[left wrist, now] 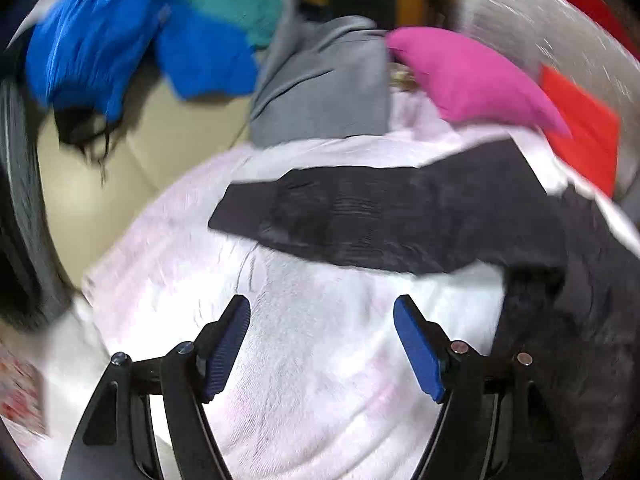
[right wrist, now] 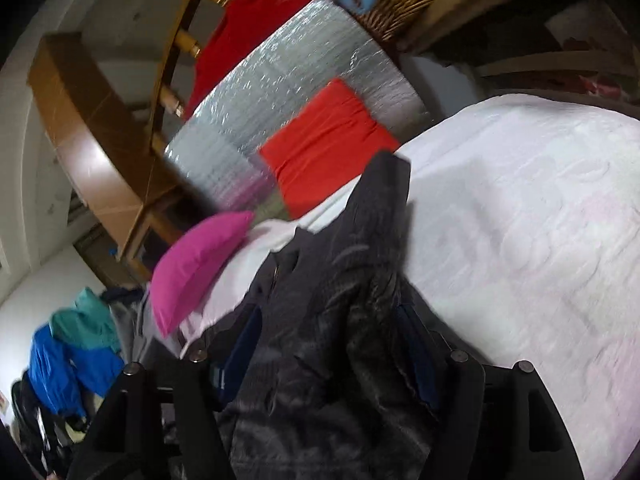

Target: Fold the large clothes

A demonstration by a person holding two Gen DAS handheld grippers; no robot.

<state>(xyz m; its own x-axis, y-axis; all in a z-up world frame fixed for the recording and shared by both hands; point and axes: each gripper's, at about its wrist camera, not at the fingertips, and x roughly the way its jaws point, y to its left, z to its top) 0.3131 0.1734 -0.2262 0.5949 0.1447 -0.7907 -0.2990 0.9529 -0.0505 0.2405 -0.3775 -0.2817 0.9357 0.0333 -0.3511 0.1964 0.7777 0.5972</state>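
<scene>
So the left gripper [left wrist: 322, 344] hovers wide apart over the white blanket [left wrist: 312, 380]; right gripper [right wrist: 328, 364] seems clamped on the dark jacket [right wrist: 340, 280].

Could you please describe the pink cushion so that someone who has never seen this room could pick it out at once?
Start at the bed with the pale pink-white blanket. At its far edge, beside the silver quilted mat, lies the pink cushion. It is the only magenta thing there: plump and pointed at the corner, unlike the flat orange-red folded cloth next to it.

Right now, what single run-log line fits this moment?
left claw: open, empty, over white bedspread | right claw: bunched dark jacket between fingers | fold: not yet done
</scene>
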